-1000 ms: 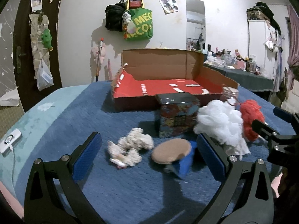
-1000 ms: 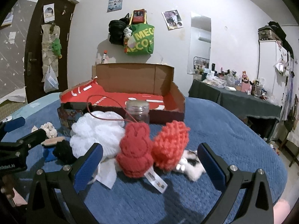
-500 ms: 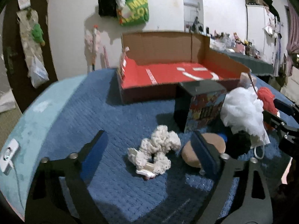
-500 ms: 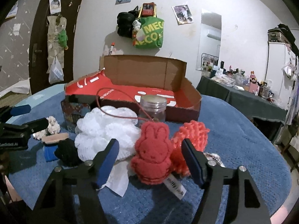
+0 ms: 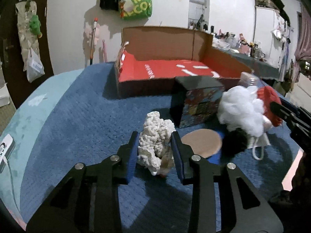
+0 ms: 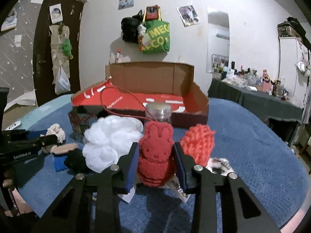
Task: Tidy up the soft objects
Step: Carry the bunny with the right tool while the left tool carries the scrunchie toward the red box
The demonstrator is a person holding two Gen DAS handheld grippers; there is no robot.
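A cream knitted scrunchie [image 5: 153, 124] stands bunched between the blue pads of my left gripper [image 5: 155, 136]. The jaws are closing and both pads touch its sides. In the right wrist view a red bunny plush [image 6: 156, 136] with a paper tag sits between the pads of my right gripper [image 6: 155, 145]. Those jaws are closing too and press on the bunny. Beside the bunny lie a white mesh pouf [image 6: 110, 136] and an orange-red knitted ball [image 6: 198, 145]. An open cardboard box [image 5: 165, 69] with a red floor stands behind.
Everything lies on a blue bed cover [image 5: 77, 116]. A patterned tin box [image 5: 198, 101], a tan round puff [image 5: 202, 141], a black soft lump [image 5: 235, 143] and a glass jar [image 6: 158, 110] crowd the middle. A black-and-white furry piece [image 6: 219, 164] lies at the right.
Both grippers went from wide open to closed around their objects. The left one moved in over the cream scrunchie, which now stands bunched up. The right one stayed by the bunny.
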